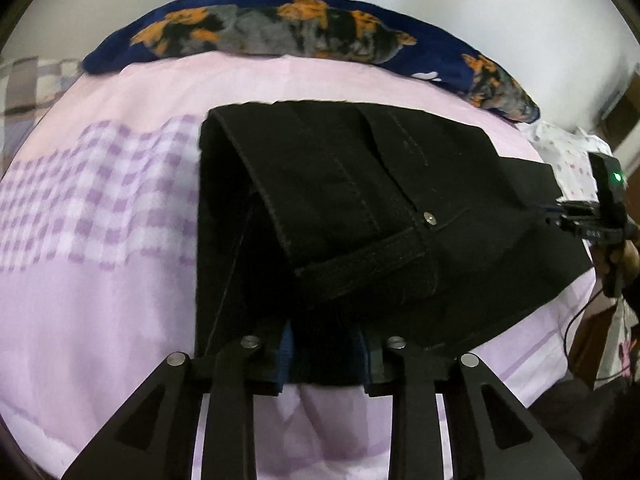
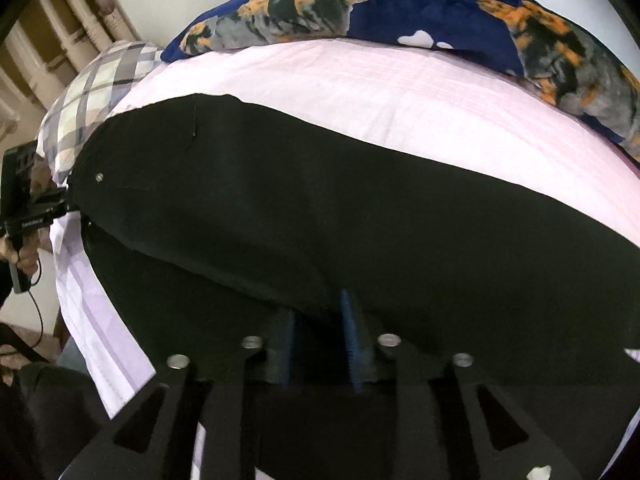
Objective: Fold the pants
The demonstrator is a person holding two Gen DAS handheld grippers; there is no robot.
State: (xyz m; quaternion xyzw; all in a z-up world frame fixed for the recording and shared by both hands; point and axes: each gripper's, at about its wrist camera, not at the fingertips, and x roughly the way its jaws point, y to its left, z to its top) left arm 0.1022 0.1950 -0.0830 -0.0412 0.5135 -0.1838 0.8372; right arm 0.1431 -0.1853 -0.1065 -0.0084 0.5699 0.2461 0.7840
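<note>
Black pants [image 1: 360, 208] lie folded on the pink bed sheet [image 1: 120, 300], long axis running left to right, waistband end with rivet on the left and leg panel stretching right; a blue patterned pillow [image 1: 280, 28] sits far behind. Both claws sit at the near edge: left claw [image 1: 326, 356] at the waistband end, right claw [image 2: 320, 344] at the leg end, equally near. Each claw's pads stand parted with dark cloth between, apparently loose, not pinched.
</note>
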